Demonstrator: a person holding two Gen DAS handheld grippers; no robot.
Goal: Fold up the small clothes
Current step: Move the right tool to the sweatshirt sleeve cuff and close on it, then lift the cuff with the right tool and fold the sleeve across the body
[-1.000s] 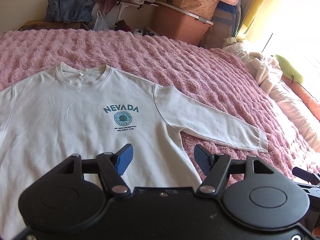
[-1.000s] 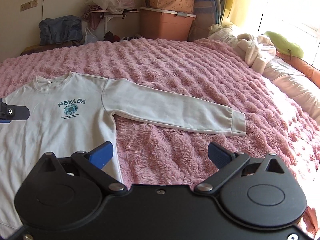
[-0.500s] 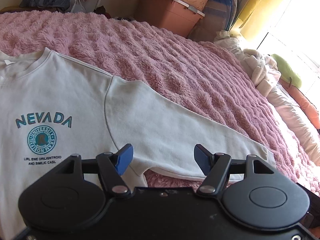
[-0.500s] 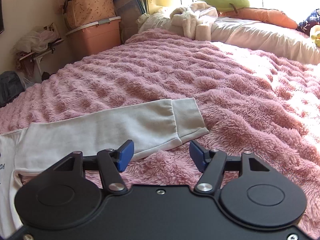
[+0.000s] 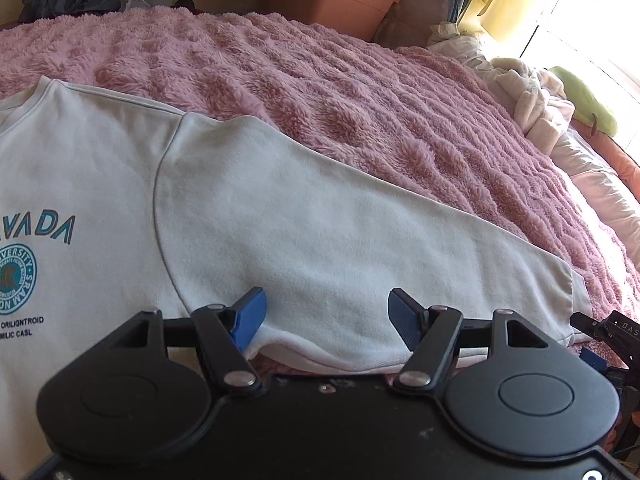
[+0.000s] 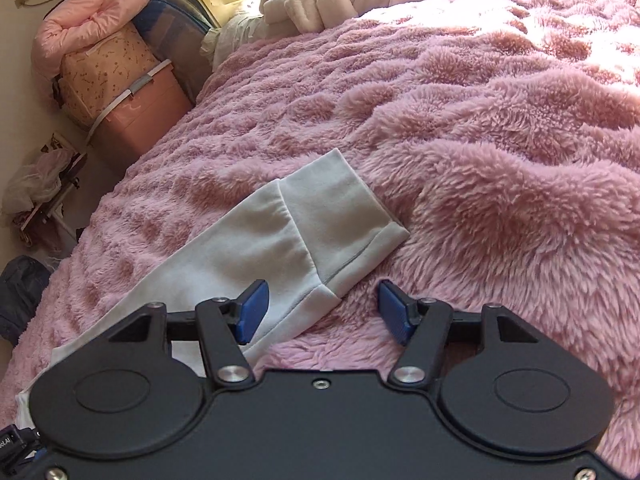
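The white sweatshirt [image 5: 100,184] lay flat, print side up, on the pink fleece blanket [image 5: 360,92] covering the bed. Its sleeve [image 5: 320,240] ran long and straight from the shoulder seam out toward the window side, ending in the cuff [image 6: 340,208] — the cuff's open end faced the sunlit, bare stretch of blanket. In the right wrist view the sleeve slanted from lower left to upper right.

The left hand-held gripper [image 5: 326,316] stood spread over the sleeve's near hem by the armpit, pads not pressing the cloth. The right hand-held gripper [image 6: 320,308] was likewise spread, the cuff's near corner between its pads but unpinched.

Beyond the sleeve's far edge the blanket was open (storage boxes [image 6: 132,96] stood off the bed); white bedding [image 6: 304,4] was heaped near the window.
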